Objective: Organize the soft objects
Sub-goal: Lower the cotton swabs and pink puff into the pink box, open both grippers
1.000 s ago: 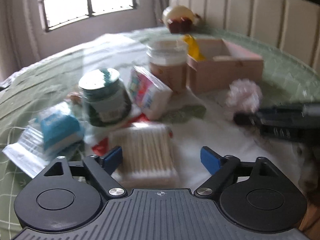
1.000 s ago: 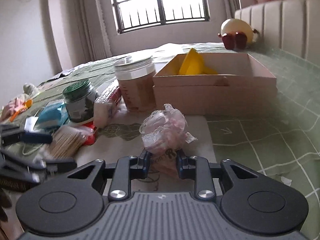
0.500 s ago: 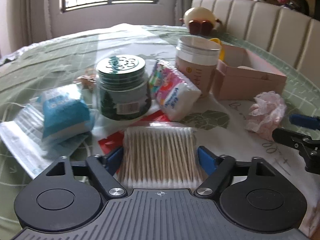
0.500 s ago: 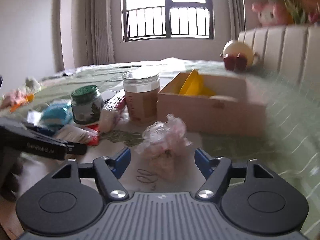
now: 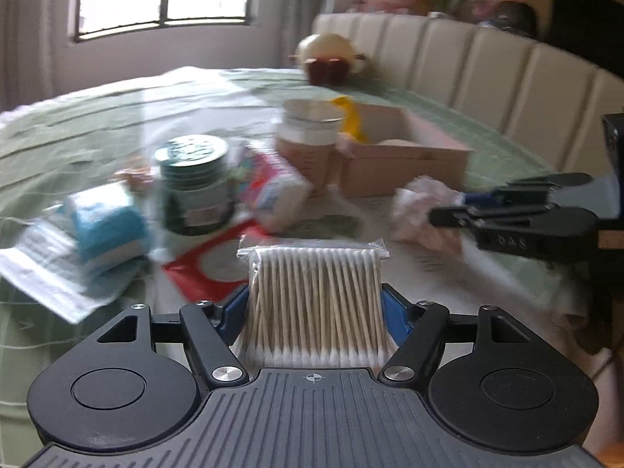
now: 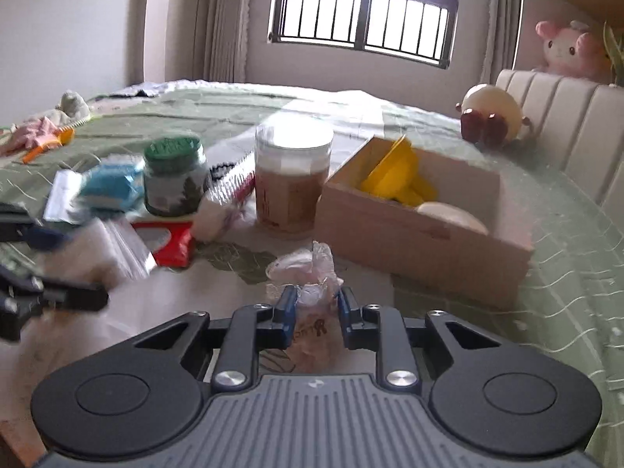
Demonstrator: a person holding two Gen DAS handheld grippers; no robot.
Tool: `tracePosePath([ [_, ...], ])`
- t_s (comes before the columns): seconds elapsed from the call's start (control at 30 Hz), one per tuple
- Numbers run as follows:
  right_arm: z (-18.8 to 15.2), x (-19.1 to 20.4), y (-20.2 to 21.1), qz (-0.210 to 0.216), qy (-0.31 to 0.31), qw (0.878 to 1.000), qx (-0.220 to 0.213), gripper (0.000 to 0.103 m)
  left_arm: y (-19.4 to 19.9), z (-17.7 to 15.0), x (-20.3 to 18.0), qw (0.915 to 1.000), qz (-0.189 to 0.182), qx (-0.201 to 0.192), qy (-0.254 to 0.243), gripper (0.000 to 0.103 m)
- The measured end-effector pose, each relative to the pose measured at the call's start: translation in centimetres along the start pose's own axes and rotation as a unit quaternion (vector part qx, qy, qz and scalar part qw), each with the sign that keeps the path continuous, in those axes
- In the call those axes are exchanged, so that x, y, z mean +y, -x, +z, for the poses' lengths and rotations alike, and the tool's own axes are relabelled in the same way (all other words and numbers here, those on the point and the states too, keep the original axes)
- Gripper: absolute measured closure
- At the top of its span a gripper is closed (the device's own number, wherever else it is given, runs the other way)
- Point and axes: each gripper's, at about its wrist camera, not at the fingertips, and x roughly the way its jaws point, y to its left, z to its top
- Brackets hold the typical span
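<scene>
My left gripper [image 5: 315,312] is shut on a clear pack of cotton swabs [image 5: 314,292] and holds it above the table. My right gripper [image 6: 314,308] is shut on a crumpled pink plastic bag [image 6: 308,273], lifted off the table; the bag also shows in the left wrist view [image 5: 421,210], with the right gripper [image 5: 464,210] on it. An open cardboard box [image 6: 421,210] holds yellow items and a white round pad. The left gripper shows blurred at the left of the right wrist view [image 6: 46,269].
A clear lidded jar [image 6: 292,179], a green-lidded jar [image 6: 173,175], a tissue pack [image 5: 273,191], a blue packet [image 5: 105,222], face masks [image 5: 50,269] and a red packet [image 5: 210,261] lie on the green cloth. A padded headboard [image 5: 487,74] stands behind.
My left gripper closed on the swab pack and raised it. My right gripper, open half a second ago, closed on the pink bag and lifted it.
</scene>
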Motion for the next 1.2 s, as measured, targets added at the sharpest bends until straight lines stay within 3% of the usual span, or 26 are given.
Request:
tracePosePath([
  [0.13, 1.9, -2.3, 4.8, 0.002, -0.015, 0.999, -0.039, 0.084, 1.1, 2.8, -1.5, 0.9988, -0.033, -0.037, -0.006, 0.028],
  [0.23, 4.5, -4.8, 7.2, -0.013, -0.022, 0.997, -0.072, 0.084, 1.4, 6.9, -2.7, 0.9951, -0.056, -0.081, -0.012, 0.028],
  [0.33, 7.9, -8.0, 7.7, -0.03, -0.034, 0.994, -0.096, 0.084, 0.0, 11.9, -3.9, 0.9906, -0.081, -0.109, -0.018, 0.028],
  [0.43, 11.1, -11.1, 5.6, -0.056, -0.04, 0.993, -0.101, 0.084, -3.7, 16.4, -5.2, 0.9895, -0.083, -0.117, -0.021, 0.028],
  [0.6, 14.9, -16.8, -1.5, -0.039, -0.097, 0.993, -0.048, 0.083, -13.2, 20.9, -5.8, 0.988, -0.129, -0.073, 0.042, 0.025],
  [0.67, 15.4, -19.0, -5.7, -0.019, -0.129, 0.991, -0.001, 0.067, -18.6, 20.9, -6.0, 0.9924, -0.106, 0.003, 0.062, 0.027],
  [0.7, 15.2, -19.9, -7.5, -0.012, -0.146, 0.989, 0.019, 0.065, -21.0, 20.8, -6.5, 0.994, -0.087, 0.044, 0.05, 0.027],
  [0.73, 14.8, -20.7, -8.9, -0.011, -0.161, 0.986, 0.033, 0.064, -22.8, 20.4, -7.2, 0.995, -0.061, 0.076, 0.019, 0.028],
  [0.77, 14.1, -21.2, -9.9, -0.01, -0.172, 0.984, 0.042, 0.064, -23.2, 20.1, -8.3, 0.9961, -0.04, 0.076, -0.021, 0.028],
  [0.83, 12.5, -21.1, -10.5, -0.001, -0.178, 0.983, 0.047, 0.064, -22.7, 19.5, -9.5, 0.9962, -0.029, 0.067, -0.048, 0.028],
  [0.97, 9.1, -18.4, -9.8, -0.002, -0.16, 0.986, 0.049, 0.064, -18.9, 18.2, -8.5, 0.9984, -0.053, 0.019, -0.005, 0.034],
  [1.13, 6.9, -14.1, -6.9, 0.003, -0.134, 0.991, 0.022, 0.064, -12.0, 15.5, -5.1, 0.9967, -0.043, -0.053, 0.044, 0.034],
  [1.2, 6.6, -12.5, -5.7, 0.012, -0.126, 0.992, 0.013, 0.057, -9.5, 13.7, -3.0, 0.9957, -0.028, -0.059, 0.065, 0.034],
])
